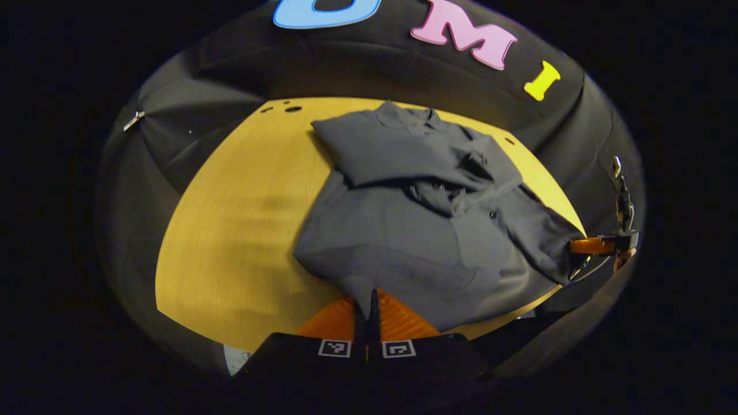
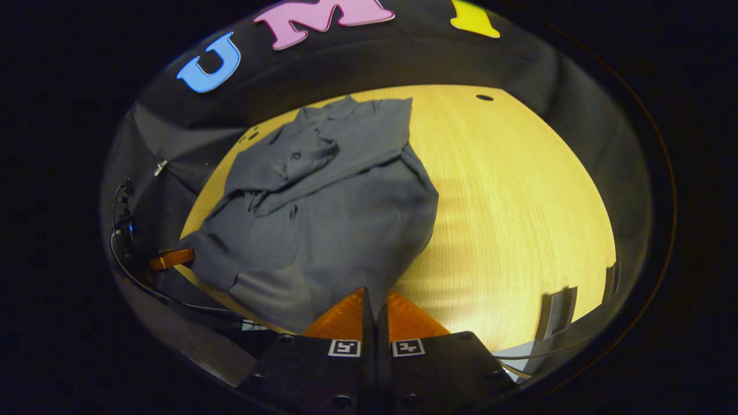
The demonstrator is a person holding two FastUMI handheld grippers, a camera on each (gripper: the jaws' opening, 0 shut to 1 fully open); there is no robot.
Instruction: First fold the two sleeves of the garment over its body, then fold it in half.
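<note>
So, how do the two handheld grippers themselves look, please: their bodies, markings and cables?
Each gripper has a dark, blocky body. The left gripper and the right gripper both carry two small square black-and-white markers just behind the two wedge-shaped ribbed fingers. Seen farther off, a thin dark cable trails from the left one.

The garment (image 1: pixel 403 230) is showing a plain dark grey all over, with no print, and small dark buttons (image 2: pixel 296 155) down its front. The table (image 1: pixel 242 230) under it is glowing a warm yellow with fine, pale wood grain, and dark round holes (image 1: pixel 293 108) are dotting it toward eleven o'clock in the left gripper view. Small black-and-white square markers (image 2: pixel 344 347) are sitting at six o'clock on each gripper body.
</note>
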